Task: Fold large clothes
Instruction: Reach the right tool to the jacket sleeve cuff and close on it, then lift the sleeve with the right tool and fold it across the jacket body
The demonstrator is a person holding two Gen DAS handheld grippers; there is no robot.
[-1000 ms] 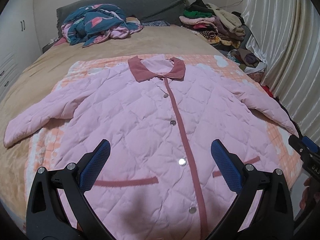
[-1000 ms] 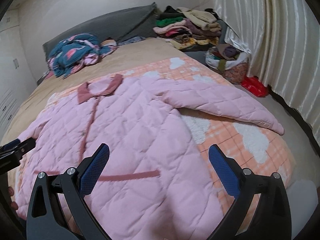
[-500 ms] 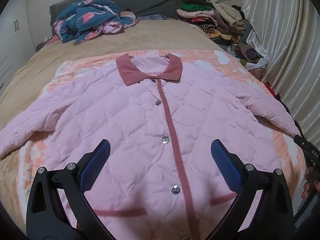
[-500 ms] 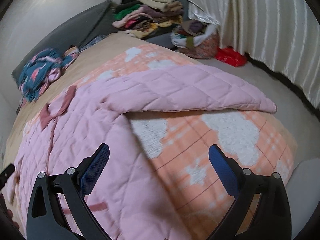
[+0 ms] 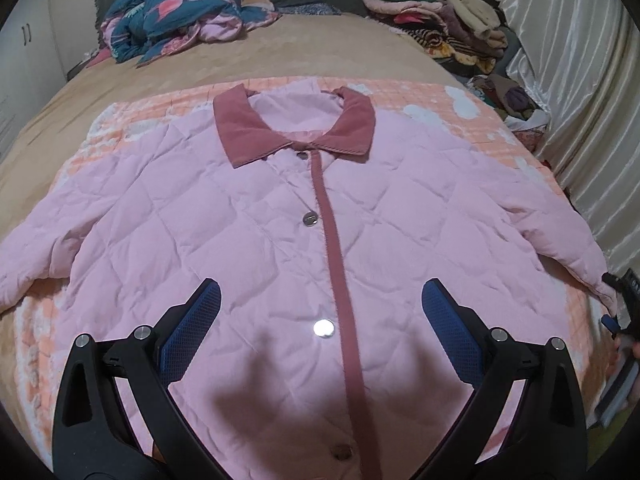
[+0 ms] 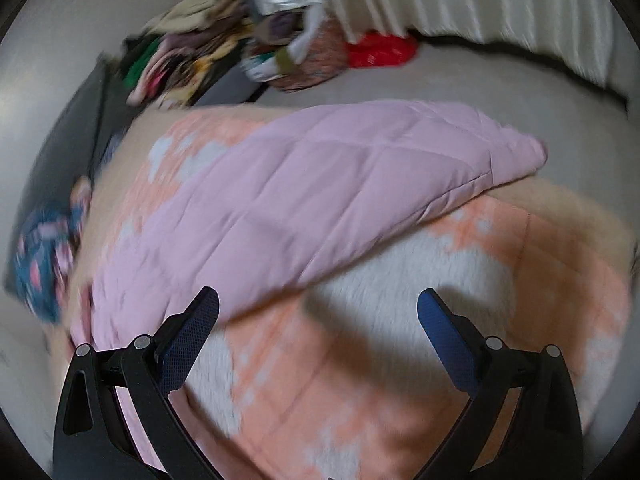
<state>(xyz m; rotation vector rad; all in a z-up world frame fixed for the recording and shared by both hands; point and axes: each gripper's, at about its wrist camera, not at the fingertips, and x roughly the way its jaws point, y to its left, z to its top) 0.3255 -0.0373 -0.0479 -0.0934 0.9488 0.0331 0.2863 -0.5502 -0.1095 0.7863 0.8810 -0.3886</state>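
Observation:
A pink quilted jacket (image 5: pixel 248 232) with a dusty-rose collar (image 5: pixel 294 130) and button strip lies flat and face up on the bed, both sleeves spread out. My left gripper (image 5: pixel 320 312) hovers open above its lower front, near a silver snap. The jacket's right sleeve (image 6: pixel 320 192) stretches across an orange and white blanket (image 6: pixel 380 360) toward the bed's edge. My right gripper (image 6: pixel 318 312) is open just below that sleeve, over the blanket, holding nothing. It also shows at the far right edge of the left wrist view, by the sleeve cuff (image 5: pixel 600 280).
A crumpled blue floral garment (image 5: pixel 172 12) lies near the grey headboard. A pile of folded clothes (image 5: pixel 440 12) sits at the bed's far right corner, with a bag of clothes and a red bag (image 6: pixel 380 50) on the floor by the curtain (image 5: pixel 580 100).
Both grippers moved forward. The left one advanced up the jacket front toward the collar. The right one swung right and closed in on the right sleeve; its view is blurred by motion.

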